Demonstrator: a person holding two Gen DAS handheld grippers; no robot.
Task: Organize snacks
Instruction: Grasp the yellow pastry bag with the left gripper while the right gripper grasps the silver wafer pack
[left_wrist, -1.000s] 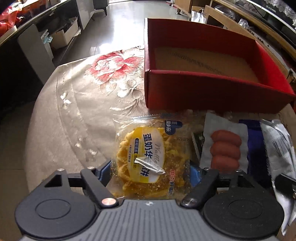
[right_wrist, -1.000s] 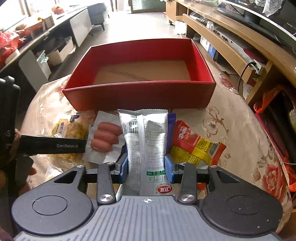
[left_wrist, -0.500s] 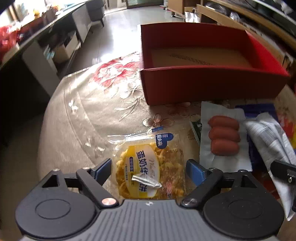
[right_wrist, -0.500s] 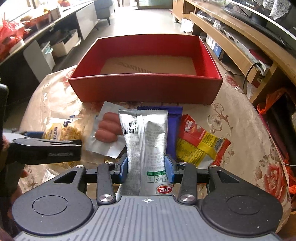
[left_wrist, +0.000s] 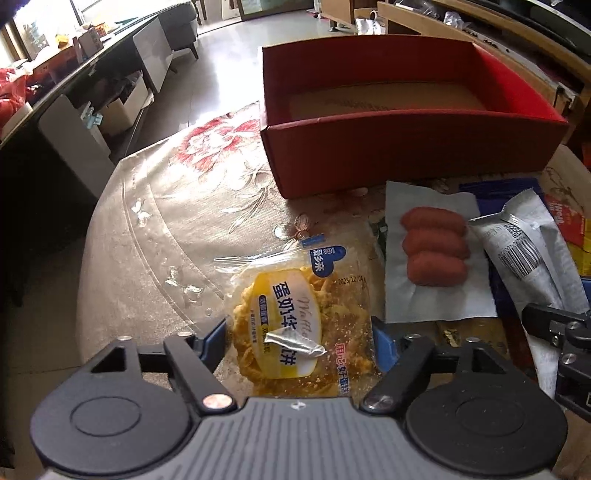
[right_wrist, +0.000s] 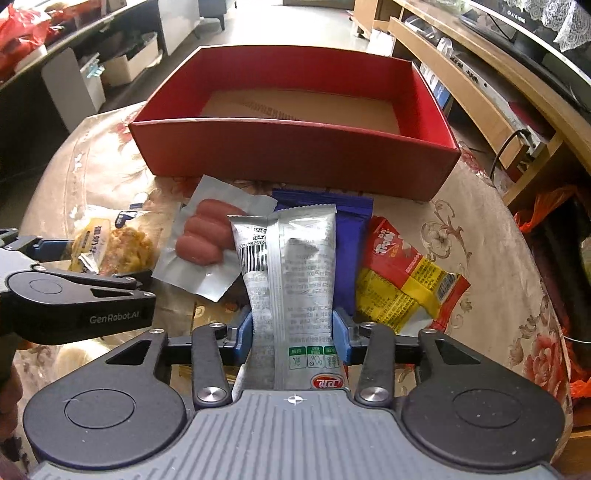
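We see the left gripper with its jaws closing around a clear waffle packet lying on the flowered tablecloth; the blue pads sit at the packet's edges, though whether they press on it yet we cannot tell for sure. Our right gripper pinches a silver snack pouch between its blue pads. Under and beside the pouch lie a sealed pack of three sausages, a blue wrapper and a red-and-yellow packet. Just beyond them stands the red box, its brown floor bare.
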